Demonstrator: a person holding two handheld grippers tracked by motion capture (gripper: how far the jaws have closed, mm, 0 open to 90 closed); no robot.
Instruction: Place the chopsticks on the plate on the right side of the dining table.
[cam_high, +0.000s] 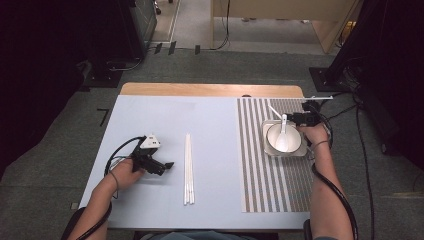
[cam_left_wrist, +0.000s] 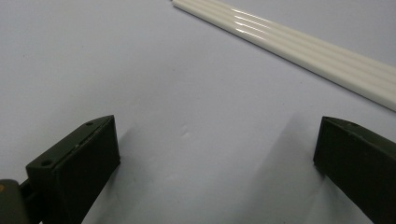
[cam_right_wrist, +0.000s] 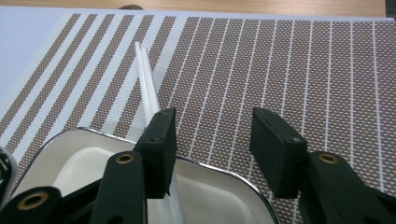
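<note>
right gripper hangs over the far rim of the bowl, fingers apart w/ nothing between them. the spoon handle runs just outside the left finger, so close it may be touching; can't tell. it's beside that finger, not in the gap. in the high view the right gripper sits at the far right edge of the bowl, the spoon lying in the bowl w/ its handle sticking out toward the far side.

left gripper rests low over bare table, fingers wide apart, empty. chopsticks lie well beyond the fingertips, crossing diagonally ahead, not between them. high view: left gripper points at the chopsticks, near but apart.

hidden/unclear: lower spoon handle is covered by the left finger in the right gripper view; the spoon's scoop end is out of frame there. chopsticks are cut off at the right frame edge in the left gripper view. how many sticks are in the bundle is hard to count.

materials: spoon and chopsticks are glossy white, look like plastic or ceramic. bowl is white inside, roundish-square w/ a shiny metal rim. it sits on a woven mat, brown and white stripes w/ a dotted mesh texture. table is smooth pale blue-grey w/ a wood strip at the far edge. fingers are matte black blocks w/ flat pads.
</note>
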